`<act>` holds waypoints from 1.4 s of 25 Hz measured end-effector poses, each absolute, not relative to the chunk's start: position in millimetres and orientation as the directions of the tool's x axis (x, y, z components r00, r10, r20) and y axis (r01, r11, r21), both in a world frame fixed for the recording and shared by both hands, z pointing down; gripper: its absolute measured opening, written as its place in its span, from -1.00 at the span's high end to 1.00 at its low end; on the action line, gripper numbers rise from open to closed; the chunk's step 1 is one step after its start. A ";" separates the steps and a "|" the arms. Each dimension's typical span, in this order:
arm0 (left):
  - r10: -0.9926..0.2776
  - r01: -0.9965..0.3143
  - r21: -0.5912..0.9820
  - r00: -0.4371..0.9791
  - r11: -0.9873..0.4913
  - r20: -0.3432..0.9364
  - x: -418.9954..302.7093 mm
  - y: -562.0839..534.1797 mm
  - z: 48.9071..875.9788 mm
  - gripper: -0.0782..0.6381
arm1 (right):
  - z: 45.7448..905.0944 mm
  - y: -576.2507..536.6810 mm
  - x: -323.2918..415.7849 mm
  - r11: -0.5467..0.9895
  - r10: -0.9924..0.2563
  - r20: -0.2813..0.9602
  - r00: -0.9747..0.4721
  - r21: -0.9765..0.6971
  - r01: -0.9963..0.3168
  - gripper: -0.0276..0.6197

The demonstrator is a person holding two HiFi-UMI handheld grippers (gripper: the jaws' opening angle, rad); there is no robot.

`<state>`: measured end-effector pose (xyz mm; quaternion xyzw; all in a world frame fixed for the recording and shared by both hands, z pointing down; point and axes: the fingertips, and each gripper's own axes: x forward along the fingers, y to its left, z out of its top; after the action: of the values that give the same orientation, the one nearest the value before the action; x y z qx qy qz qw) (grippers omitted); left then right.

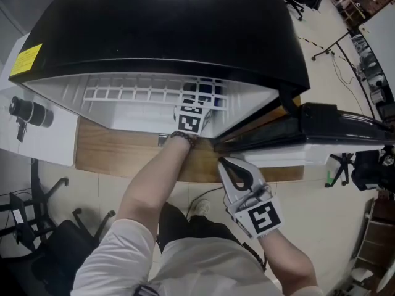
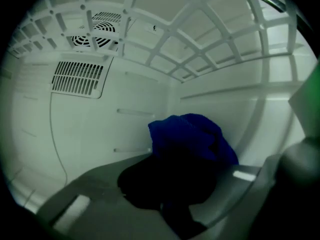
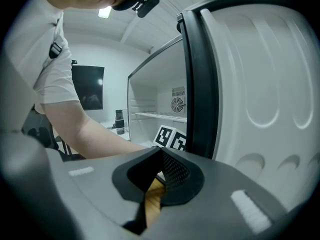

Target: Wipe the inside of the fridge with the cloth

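Inside the white plastic fridge (image 2: 90, 129), a crumpled blue cloth (image 2: 192, 136) (soft, light; judged best pinched mid-bunch) is clamped by the left gripper (image 2: 170, 196), the right gripper (image 3: 159, 176) being closed on nothing.

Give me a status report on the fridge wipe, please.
Left gripper shut on blue cloth, inside fridge. Right gripper shut, empty, outside by door. Wire shelf overhead, no obstruction seen.

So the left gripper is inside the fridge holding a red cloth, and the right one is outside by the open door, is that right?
Not quite: the cloth is blue, not red, as the left gripper view shows. The rest holds: the left gripper grips it inside the fridge, and the right gripper sits shut and empty outside by the open door.
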<state>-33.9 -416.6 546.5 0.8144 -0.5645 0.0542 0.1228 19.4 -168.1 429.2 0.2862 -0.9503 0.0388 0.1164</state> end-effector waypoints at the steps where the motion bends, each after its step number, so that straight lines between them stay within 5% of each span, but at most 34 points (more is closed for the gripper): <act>1: -0.910 -0.936 0.137 0.348 -0.323 0.225 -35.7 -418.7 546.8 0.65 | 430.1 -168.4 20.4 0.832 -0.536 0.245 -0.808 -0.008 -0.555 0.91; 35: -0.930 -0.942 0.092 0.333 -0.322 0.158 -58.1 -267.2 497.4 0.65 | 428.3 -130.4 31.4 0.833 -0.537 0.334 -0.775 0.062 -0.550 0.75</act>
<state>-58.1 -267.2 497.4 0.8121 -0.5762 0.0379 0.0836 31.4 -130.4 428.3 0.2887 -0.9418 0.0194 0.1713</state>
